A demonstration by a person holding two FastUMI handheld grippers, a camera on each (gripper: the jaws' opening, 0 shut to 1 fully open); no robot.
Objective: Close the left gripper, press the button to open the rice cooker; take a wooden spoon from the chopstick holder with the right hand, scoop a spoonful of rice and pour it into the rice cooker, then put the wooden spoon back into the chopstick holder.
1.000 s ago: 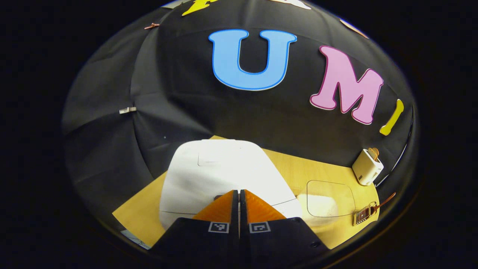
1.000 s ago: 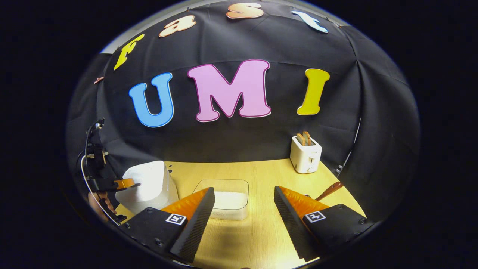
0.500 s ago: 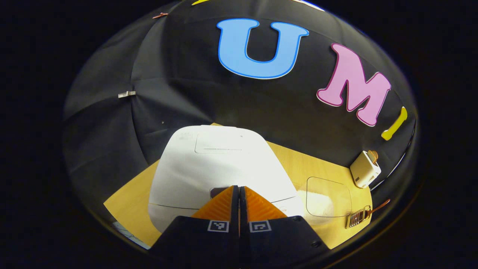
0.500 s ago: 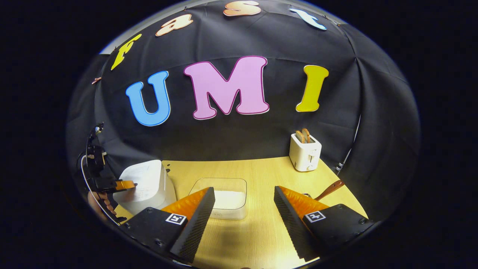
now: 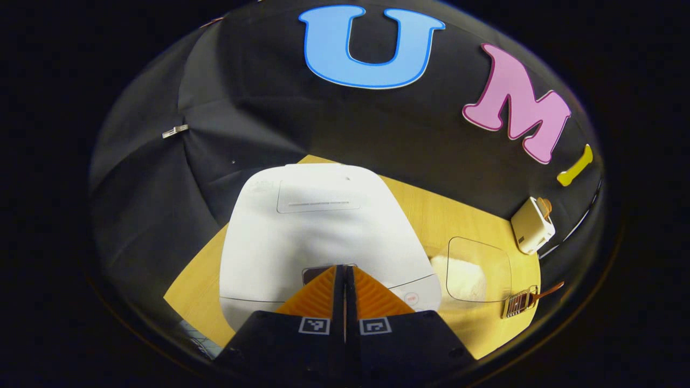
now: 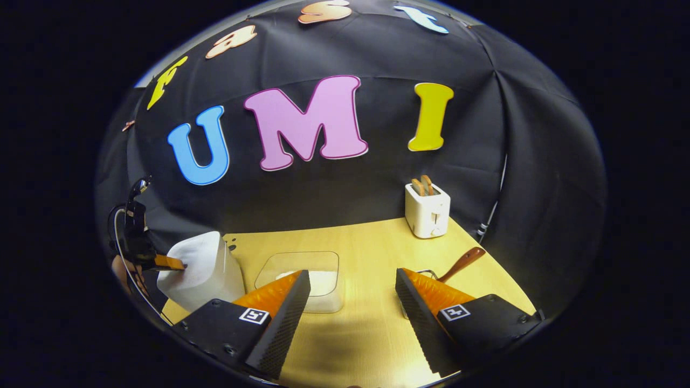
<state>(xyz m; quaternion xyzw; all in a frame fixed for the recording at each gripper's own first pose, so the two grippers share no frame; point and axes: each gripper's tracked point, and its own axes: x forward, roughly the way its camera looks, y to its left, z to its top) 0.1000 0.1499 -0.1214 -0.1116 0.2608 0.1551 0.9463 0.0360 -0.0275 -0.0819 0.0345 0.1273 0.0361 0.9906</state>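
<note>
Left claw [image 5: 345,268], fingers pressed together and empty, sat on the rice cooker [image 5: 318,226] button [image 5: 315,272] at 6 o'clock; lid still down. Right claw [image 6: 353,291] wide apart, empty. Next judged: firmer press.

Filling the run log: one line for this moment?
left gripper shut, at rice cooker button | lid closed | right gripper open, empty

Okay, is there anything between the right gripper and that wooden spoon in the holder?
Nothing visible blocks it. In the right gripper view the right gripper is open over bare table, and the wooden spoon sticks out just beyond its right finger. The container of rice sits off to the left, out of that path.
</note>
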